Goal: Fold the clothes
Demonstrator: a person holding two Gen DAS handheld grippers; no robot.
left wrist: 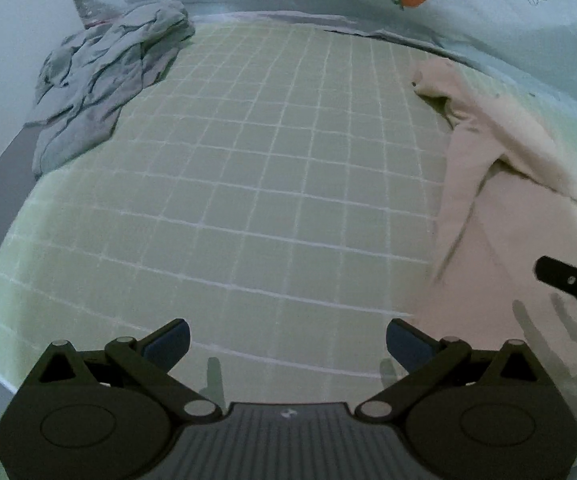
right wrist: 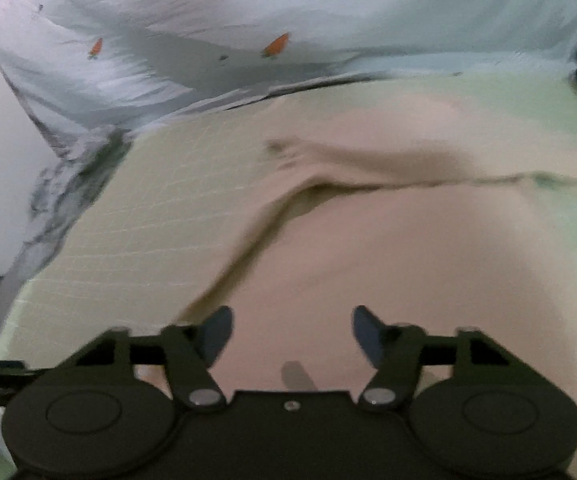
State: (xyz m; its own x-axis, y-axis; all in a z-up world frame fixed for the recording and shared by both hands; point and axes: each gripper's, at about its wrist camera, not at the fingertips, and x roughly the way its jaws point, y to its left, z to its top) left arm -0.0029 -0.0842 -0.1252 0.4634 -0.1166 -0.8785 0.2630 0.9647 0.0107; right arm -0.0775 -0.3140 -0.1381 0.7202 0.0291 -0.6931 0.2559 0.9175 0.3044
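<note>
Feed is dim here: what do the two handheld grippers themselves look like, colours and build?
Both match: left gripper and right gripper have matte black bodies with two round housings, silver pivot pins on angled black links, and dark blue fingers. The left's centre plate is ribbed.
</note>
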